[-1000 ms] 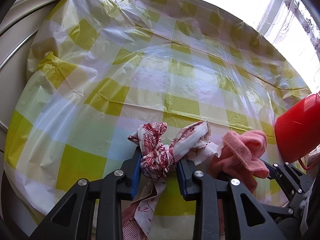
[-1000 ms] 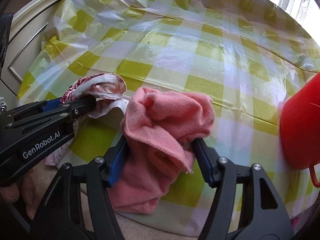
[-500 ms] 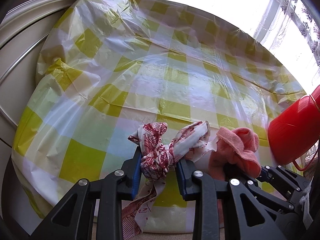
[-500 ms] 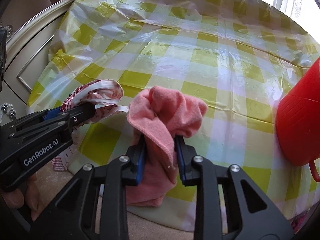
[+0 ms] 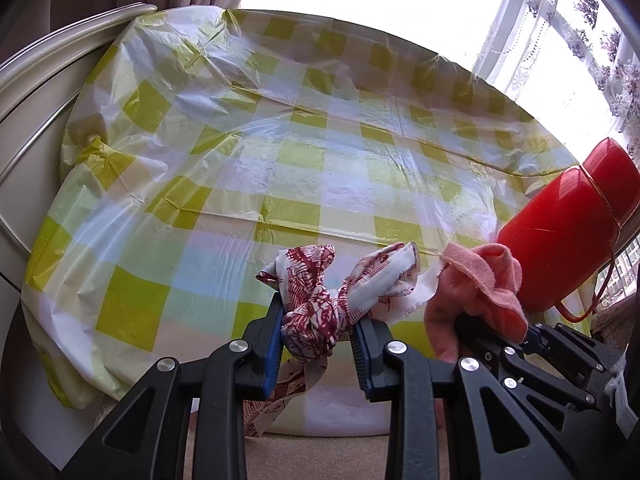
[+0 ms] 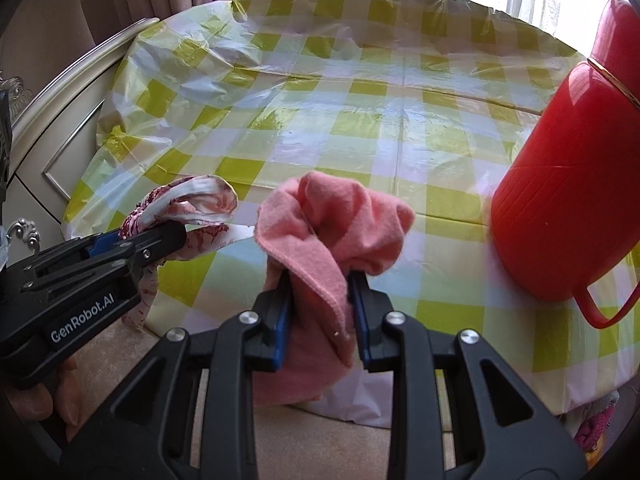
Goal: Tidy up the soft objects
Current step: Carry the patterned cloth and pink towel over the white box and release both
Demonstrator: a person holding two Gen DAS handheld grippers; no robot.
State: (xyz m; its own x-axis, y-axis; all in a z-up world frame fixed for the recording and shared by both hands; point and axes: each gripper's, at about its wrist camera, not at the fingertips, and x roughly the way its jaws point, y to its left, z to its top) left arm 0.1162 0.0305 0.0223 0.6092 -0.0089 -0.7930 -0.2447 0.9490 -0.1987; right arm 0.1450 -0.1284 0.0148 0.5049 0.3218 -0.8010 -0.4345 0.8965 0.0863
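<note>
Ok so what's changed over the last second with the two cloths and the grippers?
The right gripper closed on the pink cloth, which before sat loosely between its open jaws. Both grippers have lifted and pulled back, so more of the checked tablecloth and the curtains show. The left gripper stays clamped on the red-patterned cloth, and the red jug stands where it was.

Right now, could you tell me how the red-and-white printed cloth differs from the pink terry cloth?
The red-and-white printed cloth is thin and patterned; the pink terry cloth is plain, thicker and fuzzy. The left gripper holds the printed cloth, the right gripper the pink one. Both hang bunched between shut jaws at the table's near edge.
</note>
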